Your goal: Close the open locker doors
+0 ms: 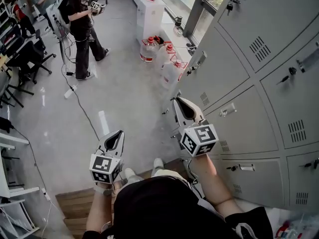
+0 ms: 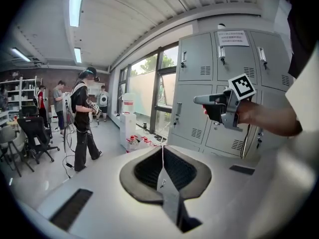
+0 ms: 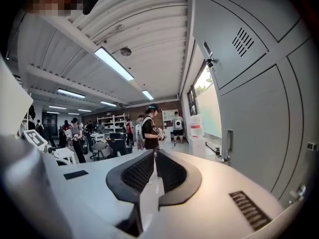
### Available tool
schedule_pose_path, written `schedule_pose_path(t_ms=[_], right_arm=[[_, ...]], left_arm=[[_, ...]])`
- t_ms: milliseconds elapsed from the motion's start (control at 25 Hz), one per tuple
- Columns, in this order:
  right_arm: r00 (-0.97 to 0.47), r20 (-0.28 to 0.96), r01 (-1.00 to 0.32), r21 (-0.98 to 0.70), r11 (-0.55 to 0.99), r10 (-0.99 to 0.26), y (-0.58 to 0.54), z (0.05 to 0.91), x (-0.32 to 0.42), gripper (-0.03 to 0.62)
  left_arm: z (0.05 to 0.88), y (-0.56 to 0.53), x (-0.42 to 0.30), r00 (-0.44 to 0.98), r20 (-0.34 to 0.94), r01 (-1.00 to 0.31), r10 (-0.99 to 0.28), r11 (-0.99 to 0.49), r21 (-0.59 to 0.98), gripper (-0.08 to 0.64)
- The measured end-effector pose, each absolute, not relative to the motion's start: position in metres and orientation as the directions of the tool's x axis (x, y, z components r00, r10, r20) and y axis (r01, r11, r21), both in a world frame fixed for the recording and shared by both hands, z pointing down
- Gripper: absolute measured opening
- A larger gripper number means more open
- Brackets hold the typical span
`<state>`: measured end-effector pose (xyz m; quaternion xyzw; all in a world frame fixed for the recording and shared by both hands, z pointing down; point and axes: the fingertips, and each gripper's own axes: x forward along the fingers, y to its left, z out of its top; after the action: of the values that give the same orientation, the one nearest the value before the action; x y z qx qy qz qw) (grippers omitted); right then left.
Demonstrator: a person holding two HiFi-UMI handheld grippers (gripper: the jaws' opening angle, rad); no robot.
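Observation:
A bank of grey lockers (image 1: 259, 83) fills the right of the head view; every door I can see lies flush with its neighbours. My right gripper (image 1: 178, 100) points at the near edge of the bank, beside a low door (image 1: 239, 128), touching nothing. Its jaws are shut and empty, the pads (image 3: 172, 171) almost meeting. Beside it in the right gripper view stands a grey door (image 3: 254, 128) with a handle (image 3: 230, 141). My left gripper (image 1: 116, 134) hangs over the floor, left of the lockers, shut and empty (image 2: 162, 146). The left gripper view shows the right gripper (image 2: 197, 99) before the lockers (image 2: 219, 78).
Water jugs (image 1: 148, 49) and a white dispenser (image 1: 149, 14) stand along the window wall beyond the lockers. A person (image 1: 79, 24) holding grippers stands on the floor to the far left, with cables (image 1: 75, 91) and office chairs (image 1: 27, 59) nearby. A wooden platform (image 1: 75, 205) lies under my feet.

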<state>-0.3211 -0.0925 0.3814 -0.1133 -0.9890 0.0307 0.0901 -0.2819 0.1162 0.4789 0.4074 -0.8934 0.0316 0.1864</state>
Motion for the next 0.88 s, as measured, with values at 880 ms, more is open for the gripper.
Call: schedule_pose_path(t_ms=[880], right_arm=[[-0.897, 0.331, 0.267, -0.127, 0.955, 0.294, -0.024, 0.481, -0.234, 0.054]], left_arm=[[0.492, 0.105, -0.259, -0.452, 0.322, -0.849, -0.832, 0.512, 0.132, 0.021]])
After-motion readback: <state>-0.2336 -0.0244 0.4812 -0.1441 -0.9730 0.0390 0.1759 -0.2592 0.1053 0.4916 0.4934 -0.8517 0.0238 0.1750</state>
